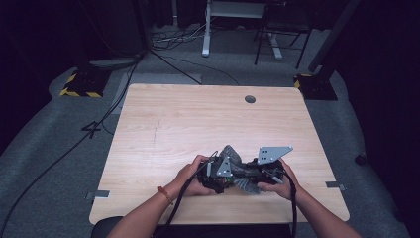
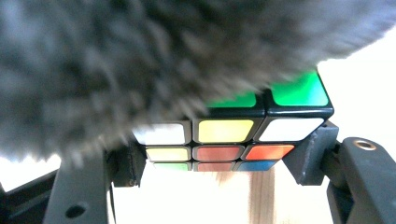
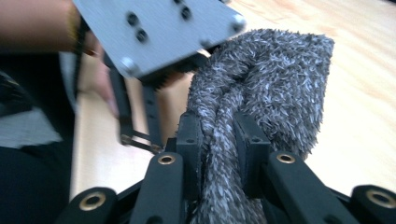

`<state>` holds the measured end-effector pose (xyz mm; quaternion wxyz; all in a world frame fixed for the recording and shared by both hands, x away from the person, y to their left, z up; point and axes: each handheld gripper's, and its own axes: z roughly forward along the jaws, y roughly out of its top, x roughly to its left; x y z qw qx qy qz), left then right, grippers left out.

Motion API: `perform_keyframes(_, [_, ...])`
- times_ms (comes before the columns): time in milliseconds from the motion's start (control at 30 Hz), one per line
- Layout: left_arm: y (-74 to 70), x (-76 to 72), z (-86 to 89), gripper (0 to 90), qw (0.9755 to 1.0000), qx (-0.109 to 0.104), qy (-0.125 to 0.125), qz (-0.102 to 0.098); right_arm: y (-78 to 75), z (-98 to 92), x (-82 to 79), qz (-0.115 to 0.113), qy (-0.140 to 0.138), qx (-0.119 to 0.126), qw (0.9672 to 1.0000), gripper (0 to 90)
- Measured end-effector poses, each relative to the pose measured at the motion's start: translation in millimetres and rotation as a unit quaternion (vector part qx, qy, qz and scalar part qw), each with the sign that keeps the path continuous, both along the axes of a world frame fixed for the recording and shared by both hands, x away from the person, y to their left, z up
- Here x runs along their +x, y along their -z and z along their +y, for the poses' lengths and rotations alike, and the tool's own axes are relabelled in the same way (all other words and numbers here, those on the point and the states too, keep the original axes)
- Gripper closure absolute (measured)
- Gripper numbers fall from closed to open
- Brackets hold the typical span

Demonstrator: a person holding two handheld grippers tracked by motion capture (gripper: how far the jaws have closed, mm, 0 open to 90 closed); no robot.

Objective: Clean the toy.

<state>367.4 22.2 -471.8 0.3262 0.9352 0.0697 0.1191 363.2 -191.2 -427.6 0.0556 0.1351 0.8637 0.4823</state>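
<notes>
My left gripper (image 2: pixel 219 161) is shut on a Rubik's cube (image 2: pixel 233 133), its pads pressing the cube's two sides just above the wooden table. A grey fuzzy cloth (image 2: pixel 116 70) lies over the top and left of the cube and hides most of it. My right gripper (image 3: pixel 217 140) is shut on a bunched fold of that cloth (image 3: pixel 275 79), with the left gripper's grey plate (image 3: pixel 159 28) close ahead. In the high view the left gripper (image 1: pixel 229 174) and right gripper (image 1: pixel 251 173) meet tip to tip near the table's front edge, with the cloth (image 1: pixel 233 154) between them.
The light wooden table (image 1: pixel 198 114) has a round cable hole (image 1: pixel 250 99) at the back right. Both forearms come in over the front edge. Cables, a desk frame (image 1: pixel 205 29) and a chair stand on the floor beyond the table.
</notes>
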Motion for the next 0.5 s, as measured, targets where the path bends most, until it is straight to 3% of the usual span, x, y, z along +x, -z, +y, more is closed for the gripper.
perform_keyframes(267, [-3.9,0.0,5.1,34.0,0.9999,-0.01,-0.002,0.006,3.7,-16.8,10.3,-0.011,0.044,-0.018,0.9988,75.3])
perform_keyframes(500, [-13.7,-3.1,11.6,34.0,0.9996,-0.027,0.004,-0.004,13.0,-30.2,19.8,0.015,0.057,-0.016,0.9981,75.3])
